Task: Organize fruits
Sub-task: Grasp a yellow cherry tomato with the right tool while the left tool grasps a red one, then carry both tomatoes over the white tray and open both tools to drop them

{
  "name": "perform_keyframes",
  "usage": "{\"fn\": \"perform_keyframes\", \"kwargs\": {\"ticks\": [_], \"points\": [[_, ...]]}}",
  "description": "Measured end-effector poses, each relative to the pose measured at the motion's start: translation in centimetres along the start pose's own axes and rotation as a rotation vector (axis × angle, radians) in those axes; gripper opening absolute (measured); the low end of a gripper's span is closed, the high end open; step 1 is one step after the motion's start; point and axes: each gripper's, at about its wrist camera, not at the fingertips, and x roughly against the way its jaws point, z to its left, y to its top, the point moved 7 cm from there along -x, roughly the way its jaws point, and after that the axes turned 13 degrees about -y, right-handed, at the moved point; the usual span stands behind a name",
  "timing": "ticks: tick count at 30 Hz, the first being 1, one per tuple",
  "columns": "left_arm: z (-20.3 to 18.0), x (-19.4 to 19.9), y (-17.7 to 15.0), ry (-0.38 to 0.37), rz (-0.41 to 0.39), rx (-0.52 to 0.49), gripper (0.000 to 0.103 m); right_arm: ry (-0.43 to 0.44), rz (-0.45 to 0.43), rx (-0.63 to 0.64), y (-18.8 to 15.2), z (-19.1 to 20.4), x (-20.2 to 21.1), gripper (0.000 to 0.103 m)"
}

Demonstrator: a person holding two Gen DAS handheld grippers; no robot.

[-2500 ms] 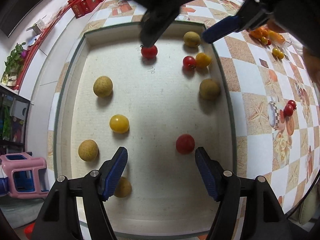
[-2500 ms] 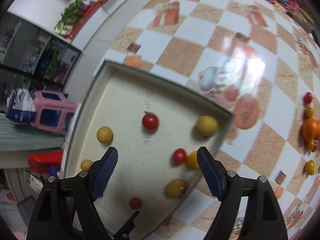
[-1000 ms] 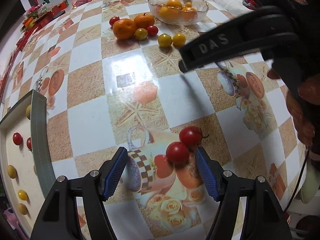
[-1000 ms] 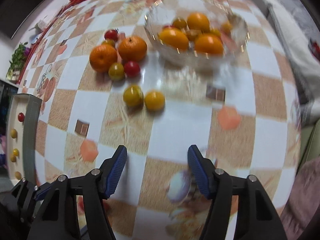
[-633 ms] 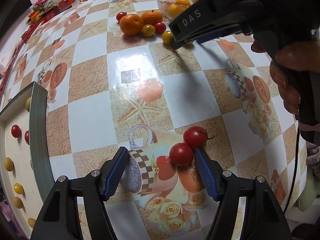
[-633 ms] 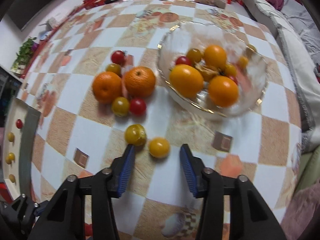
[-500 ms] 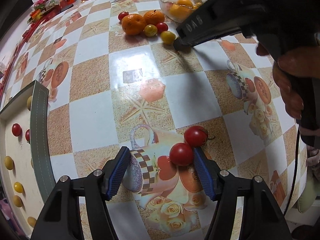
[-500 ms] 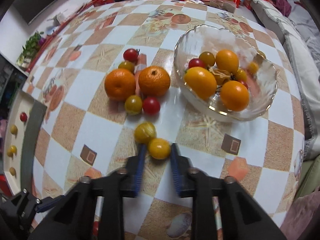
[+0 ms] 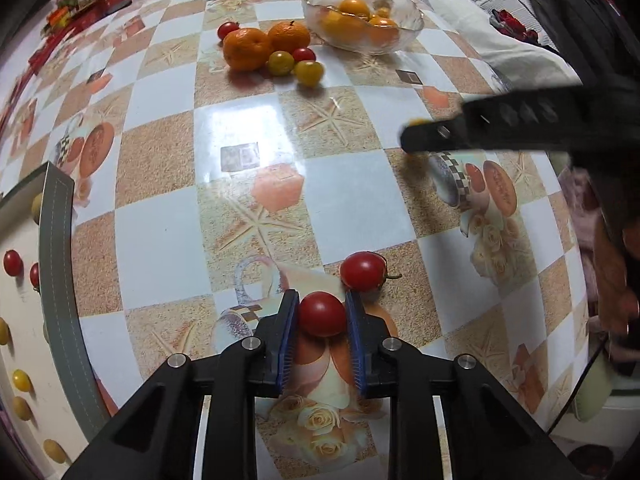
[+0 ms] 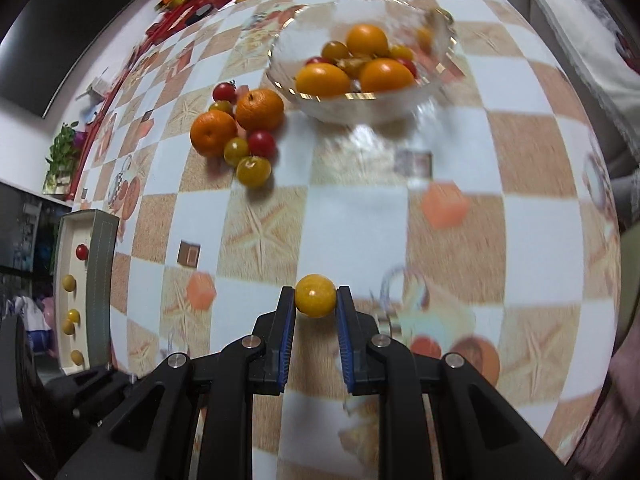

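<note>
Both claws, apart 1 second ago, are now clamped: left claw (image 9: 322, 316) on red tomato (image 9: 322, 313), right claw (image 10: 316, 298) on yellow tomato (image 10: 315, 295), probably tray-bound (image 9: 60, 264).

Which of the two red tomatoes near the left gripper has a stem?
The free red tomato beyond the left gripper; the gripped tomato shows none.

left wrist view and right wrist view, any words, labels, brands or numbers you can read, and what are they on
None can be read in either view.
Right gripper arm: dark raised marks, too blurred to read.
Packets at the far table edge: print too small and blurred.
Patterned tablecloth: pictures only, no lettering.
</note>
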Motion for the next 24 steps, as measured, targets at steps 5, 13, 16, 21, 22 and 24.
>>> {"fn": "perform_keyframes", "kwargs": {"ticks": [5,13,16,21,22,24], "points": [[0.7,0.5,-0.1,-0.001,0.009,0.002,0.025,0.017,0.017,-0.026,-1.7,-0.2,0.7,0.022],[0.8,3.1,-0.9,-0.007,-0.008,0.001,0.025,0.029,0.029,-0.045,-2.8,0.4,2.0,0.022],[1.4,4.5,-1.4,-0.002,-0.018,0.006,0.025,0.027,0.031,-0.035,-3.0,1.0,2.5,0.022],[2.7,6.9,-1.8,0.009,-0.058,0.034,0.025,0.018,0.030,-0.007,-3.1,2.6,3.3,0.022],[2.9,7.1,-1.4,0.017,-0.070,0.041,0.025,0.018,0.029,-0.003,-3.0,3.0,3.5,0.022],[3.8,8.2,-1.5,0.026,-0.088,0.053,0.025,0.022,0.027,0.007,-2.9,3.9,3.8,0.022]]}}
